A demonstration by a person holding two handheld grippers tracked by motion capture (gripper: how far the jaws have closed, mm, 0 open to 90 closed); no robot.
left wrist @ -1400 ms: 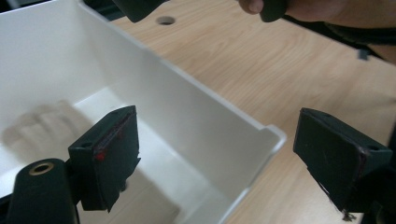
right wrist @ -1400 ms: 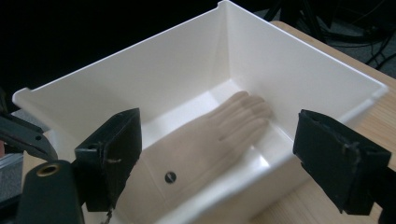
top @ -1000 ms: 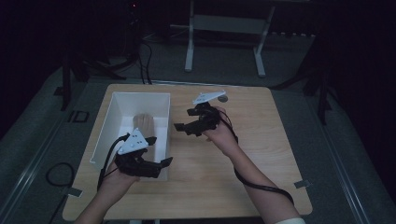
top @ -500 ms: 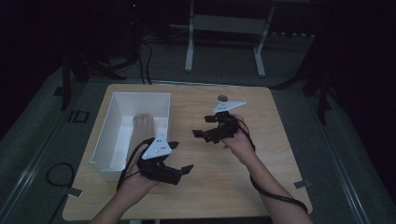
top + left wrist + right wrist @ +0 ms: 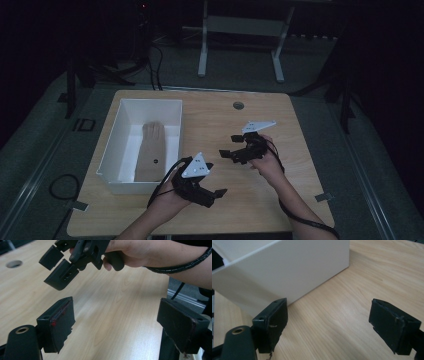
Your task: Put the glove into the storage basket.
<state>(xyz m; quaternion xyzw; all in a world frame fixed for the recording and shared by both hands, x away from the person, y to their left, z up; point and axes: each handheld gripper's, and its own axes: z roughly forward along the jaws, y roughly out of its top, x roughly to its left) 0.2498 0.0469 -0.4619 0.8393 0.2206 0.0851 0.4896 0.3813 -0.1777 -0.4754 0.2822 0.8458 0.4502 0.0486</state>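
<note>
A white bin [image 5: 111,141] stands on the left of the wooden table [image 5: 300,150], and a flat tan piece [image 5: 151,150] with a dark dot lies inside it. My left gripper [image 5: 214,195] hovers near the table's front edge, just right of the bin's near corner. In its own view the left gripper [image 5: 122,322] is open, with bare wood between the jaws. My right gripper [image 5: 229,146] hangs over the table's middle, pointing at the bin. It too is open [image 5: 332,322] and holds nothing, and the bin's white wall [image 5: 287,270] lies ahead. From the left gripper view, the right gripper [image 5: 56,267] hangs above the wood in a hand.
A round cable hole [image 5: 238,105] sits in the table near its far edge. Behind the table stands a white metal frame [image 5: 240,25]. Cables lie on the dark floor at left [image 5: 60,185]. The table's right half is bare wood.
Both hands have drawn back from the bin toward the near side and to the right. The left gripper left the bin's near end; the right left the bin's right wall. Jaws stay open.
</note>
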